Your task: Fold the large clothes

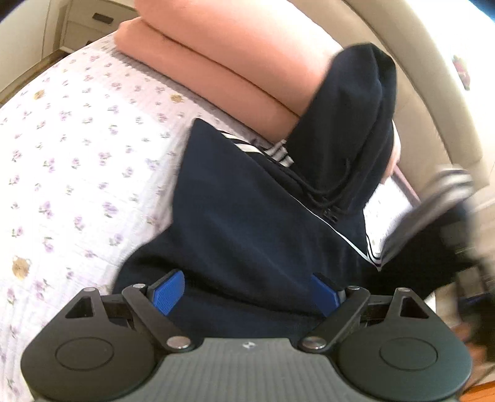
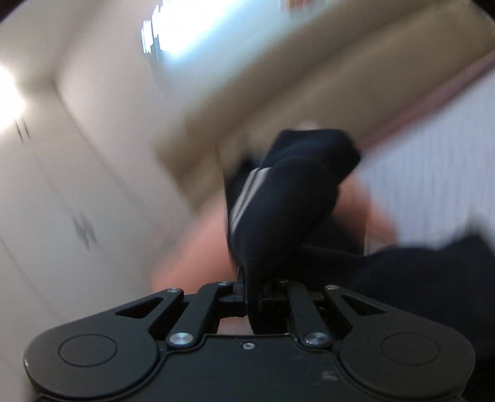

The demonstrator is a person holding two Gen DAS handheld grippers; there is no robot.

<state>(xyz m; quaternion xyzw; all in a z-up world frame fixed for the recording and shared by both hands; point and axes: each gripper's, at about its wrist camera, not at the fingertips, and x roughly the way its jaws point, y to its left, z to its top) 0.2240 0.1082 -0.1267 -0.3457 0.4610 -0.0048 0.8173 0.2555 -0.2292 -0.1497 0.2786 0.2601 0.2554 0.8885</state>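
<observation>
A dark navy garment (image 1: pixel 247 222) with white stripes and a drawstring lies on the floral bedsheet (image 1: pixel 71 145); one part of it drapes up over the pink folded blanket (image 1: pixel 222 62). My left gripper (image 1: pixel 247 293) is open, its blue pads (image 1: pixel 167 293) spread wide just over the garment's near edge. My right gripper (image 2: pixel 252 293) is shut on a fold of the navy garment (image 2: pixel 284 198) and holds it lifted; that view is motion-blurred. The right gripper also shows as a blur at the right of the left wrist view (image 1: pixel 439 210).
A beige padded headboard (image 1: pixel 417 77) runs along the back right. A white nightstand (image 1: pixel 89 21) stands at the far left beyond the bed. White wardrobe doors (image 2: pixel 62 201) fill the left of the right wrist view.
</observation>
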